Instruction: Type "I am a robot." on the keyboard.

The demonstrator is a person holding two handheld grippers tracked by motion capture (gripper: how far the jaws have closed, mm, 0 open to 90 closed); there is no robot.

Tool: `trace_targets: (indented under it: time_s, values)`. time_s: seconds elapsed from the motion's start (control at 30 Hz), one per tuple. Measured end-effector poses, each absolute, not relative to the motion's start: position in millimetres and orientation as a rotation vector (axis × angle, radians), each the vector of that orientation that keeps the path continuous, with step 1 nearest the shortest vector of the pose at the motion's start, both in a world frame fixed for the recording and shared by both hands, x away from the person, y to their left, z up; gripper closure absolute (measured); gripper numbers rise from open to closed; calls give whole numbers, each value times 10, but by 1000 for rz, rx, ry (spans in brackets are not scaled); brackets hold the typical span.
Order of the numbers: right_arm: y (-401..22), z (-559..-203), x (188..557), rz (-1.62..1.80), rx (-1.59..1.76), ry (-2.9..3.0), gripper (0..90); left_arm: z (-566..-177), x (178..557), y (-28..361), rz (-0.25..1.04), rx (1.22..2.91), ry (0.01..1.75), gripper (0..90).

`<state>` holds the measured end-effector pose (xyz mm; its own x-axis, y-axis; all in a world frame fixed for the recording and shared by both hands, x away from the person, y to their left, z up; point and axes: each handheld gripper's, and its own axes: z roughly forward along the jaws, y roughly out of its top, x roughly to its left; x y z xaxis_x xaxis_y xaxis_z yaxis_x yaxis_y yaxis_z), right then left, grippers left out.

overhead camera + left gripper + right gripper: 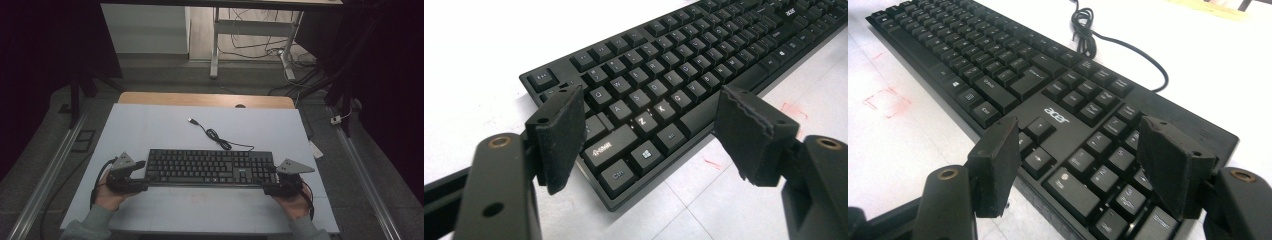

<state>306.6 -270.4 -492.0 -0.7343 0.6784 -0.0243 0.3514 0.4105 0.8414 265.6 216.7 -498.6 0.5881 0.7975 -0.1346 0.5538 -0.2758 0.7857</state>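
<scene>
Acer keyboard (210,167) flat mid-bench (150,125) — left hand-held gripper (141,174) at its 9 o'clock end, right hand-held gripper (270,181) at 3 o'clock. Both jaw pairs apart, straddling the ends — nothing clamped.

A fixed high camera looks forward and down over the white table (150,125), the keyboard (210,167) toward six o'clock. Each gripper camera rides low and close at one keyboard end, aimed along its jaws; all three views share the keyboard.
</scene>
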Motion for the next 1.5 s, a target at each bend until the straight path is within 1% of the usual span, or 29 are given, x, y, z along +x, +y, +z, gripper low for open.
trace_targets:
  time_s: [0.27,0.6,0.63,0.77,0.9,1.1,1.27,1.37,1.4,1.43,1.5]
  values:
    - [-2607,-4891,3081,1279,869,2318,364,-4978,2678,2148,364,1972,1086,337]
    - [-2496,-4869,3103,1304,837,2342,427,-4975,2685,2133,365,1981,1075,397]
    - [-2467,-4864,3109,1304,827,2354,466,-4977,2685,2132,367,1982,1075,411]
    - [-2390,-4855,3118,1302,803,2376,580,-4981,2689,2132,368,1986,1071,448]
    - [-2318,-4847,3124,1303,789,2390,693,-4978,2683,2132,374,1984,1066,504]
    - [-2229,-4822,3146,1310,766,2401,824,-4977,2684,2137,388,1982,1065,588]
    - [-2129,-4811,3173,1317,753,2404,888,-4977,2685,2140,396,1980,1063,675]
    - [-2057,-4810,3198,1326,750,2406,895,-4976,2687,2146,397,1977,1063,743]
    - [-2057,-4810,3198,1326,750,2406,895,-4976,2688,2148,399,1977,1063,743]
    - [-2009,-4807,3213,1330,745,2407,895,-4976,2689,2150,399,1977,1063,793]
    - [-1961,-4799,3224,1328,736,2407,895,-4978,2692,2151,399,1978,1064,839]
